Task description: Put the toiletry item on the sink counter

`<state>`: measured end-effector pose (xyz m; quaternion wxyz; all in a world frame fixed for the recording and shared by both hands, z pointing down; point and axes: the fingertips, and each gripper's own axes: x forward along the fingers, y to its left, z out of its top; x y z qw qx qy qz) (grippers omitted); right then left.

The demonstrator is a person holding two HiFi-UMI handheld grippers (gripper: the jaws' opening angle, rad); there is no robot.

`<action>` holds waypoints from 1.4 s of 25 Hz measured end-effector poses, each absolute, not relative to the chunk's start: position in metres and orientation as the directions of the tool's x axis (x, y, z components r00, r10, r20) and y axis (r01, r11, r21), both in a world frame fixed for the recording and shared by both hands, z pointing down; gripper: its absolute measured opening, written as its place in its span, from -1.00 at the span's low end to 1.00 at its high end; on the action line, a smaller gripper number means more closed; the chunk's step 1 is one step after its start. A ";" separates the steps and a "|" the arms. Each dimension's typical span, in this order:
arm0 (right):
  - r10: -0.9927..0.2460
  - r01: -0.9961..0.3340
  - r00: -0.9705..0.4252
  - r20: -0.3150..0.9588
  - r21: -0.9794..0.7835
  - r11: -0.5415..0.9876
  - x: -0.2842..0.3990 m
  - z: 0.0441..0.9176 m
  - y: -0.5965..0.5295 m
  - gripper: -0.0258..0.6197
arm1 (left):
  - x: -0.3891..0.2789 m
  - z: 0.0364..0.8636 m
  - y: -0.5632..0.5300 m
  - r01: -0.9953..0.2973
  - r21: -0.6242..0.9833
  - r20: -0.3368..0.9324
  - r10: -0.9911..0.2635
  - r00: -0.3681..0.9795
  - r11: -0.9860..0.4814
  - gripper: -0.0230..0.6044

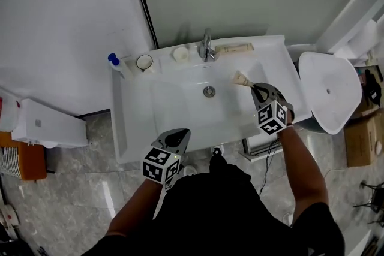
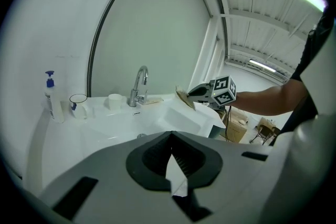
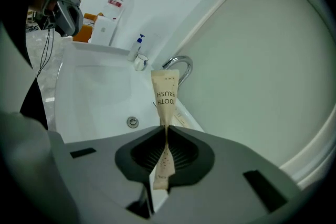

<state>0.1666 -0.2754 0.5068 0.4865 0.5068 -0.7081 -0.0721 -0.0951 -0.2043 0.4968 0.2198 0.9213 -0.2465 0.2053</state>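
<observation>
The toiletry item is a tan paper toothbrush packet (image 3: 167,93), pinched near its lower end by my right gripper (image 3: 165,131), which is shut on it. In the head view the packet (image 1: 242,78) hangs over the right part of the white sink (image 1: 138,129), ahead of the right gripper (image 1: 257,89). The left gripper view shows the same packet (image 2: 184,98) tilted above the basin's right rim. My left gripper (image 1: 180,136) hovers at the sink's front edge, its jaws together with nothing between them (image 2: 171,134).
A faucet (image 1: 207,45) stands at the back centre, with a second tan packet (image 1: 234,48) lying on the ledge to its right. A blue-pump bottle (image 1: 116,64), a mug (image 1: 144,62) and a small white cup (image 1: 180,54) line the back left. A toilet (image 1: 329,92) stands to the right.
</observation>
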 end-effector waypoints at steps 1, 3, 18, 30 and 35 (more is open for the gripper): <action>-0.791 -0.661 -0.007 0.611 0.591 0.462 0.164 0.505 -0.267 -0.87 | -0.096 0.497 -0.201 -0.538 0.303 0.485 -0.358 0.797 -0.787 -0.93; -0.795 -0.687 0.006 0.607 0.580 0.437 0.159 0.504 -0.249 -0.87 | -0.099 0.498 -0.194 -0.525 0.301 0.485 -0.346 0.803 -0.796 -0.93; -0.746 -0.691 0.104 0.657 0.587 0.421 0.162 0.532 -0.134 -0.87 | -0.084 0.506 -0.158 -0.417 0.310 0.482 -0.237 0.844 -0.854 -0.93; -0.662 -0.651 0.041 0.749 0.522 0.551 0.198 0.588 -0.089 -0.87 | -0.050 0.517 -0.157 -0.493 0.315 0.498 -0.301 0.813 -0.811 -0.93; -0.638 -0.621 -0.036 0.769 0.483 0.617 0.211 0.602 -0.082 -0.87 | -0.025 0.518 -0.147 -0.548 0.316 0.515 -0.345 0.785 -0.774 -0.93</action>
